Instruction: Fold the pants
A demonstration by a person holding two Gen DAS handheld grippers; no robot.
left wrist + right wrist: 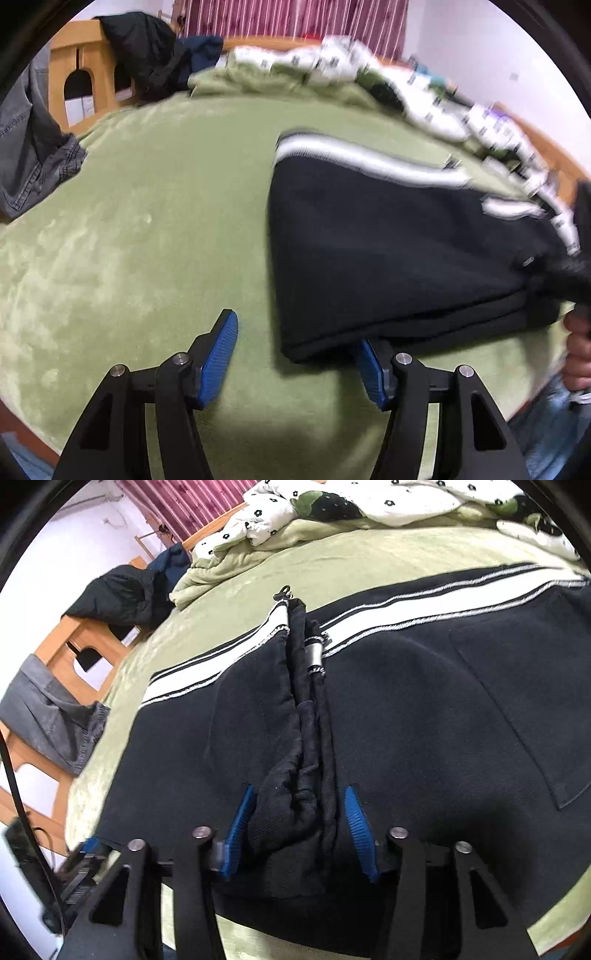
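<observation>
Black pants (pixel 388 251) with a white side stripe (pixel 369 162) lie folded on the green blanket (pixel 147 229), blurred in the left wrist view. My left gripper (pixel 297 332) stands open at their near left corner, and the folded edge covers the tip of its right finger. In the right wrist view the pants (pixel 424 720) fill the middle. A raised ridge of black cloth (pixel 295 805) with a drawstring's metal tip (pixel 314 657) runs between the pads of my right gripper (pixel 299 812). The left pad touches the cloth and a narrow gap shows at the right pad.
Grey jeans (pixel 33 147) hang over the wooden bed frame (pixel 88 55) at the left, with a black jacket (pixel 147 51) beyond. A white flowered quilt (pixel 369 502) is heaped along the far side. A person's hand (pixel 578 354) shows at the right edge.
</observation>
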